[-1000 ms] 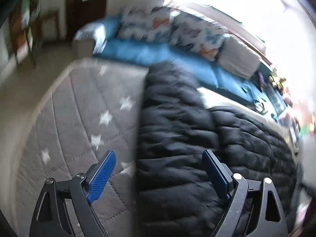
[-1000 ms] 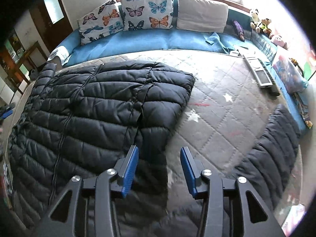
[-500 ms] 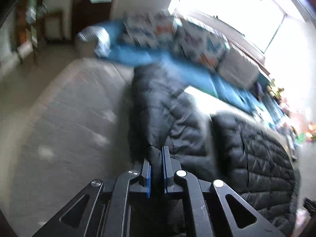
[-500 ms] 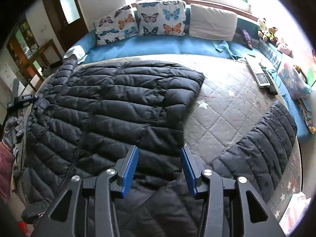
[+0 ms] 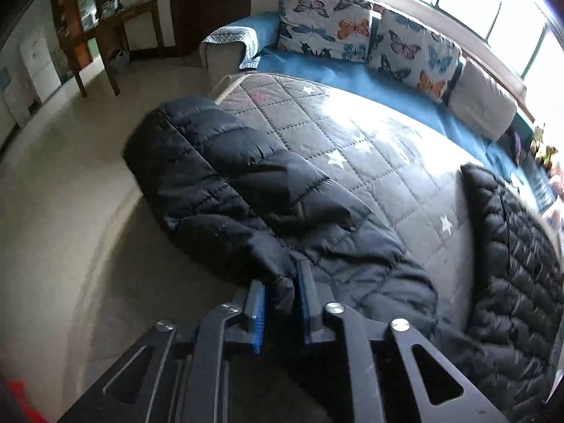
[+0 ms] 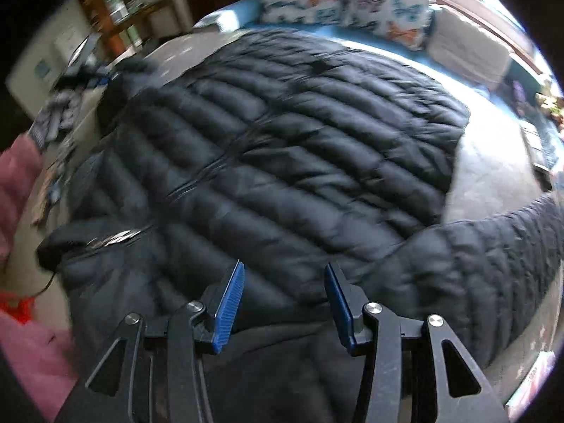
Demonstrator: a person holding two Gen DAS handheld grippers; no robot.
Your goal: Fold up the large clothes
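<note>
On the bed's near-left edge, the left gripper (image 5: 280,298) pinches the jacket (image 5: 246,190) sleeve; right gripper (image 6: 283,296) hovers agape, empty, above its body.

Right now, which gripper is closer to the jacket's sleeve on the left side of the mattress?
Left. The left gripper is shut on the cuff end of that black puffer jacket sleeve. The right gripper hangs open over the jacket's body, gripping nothing.
</note>
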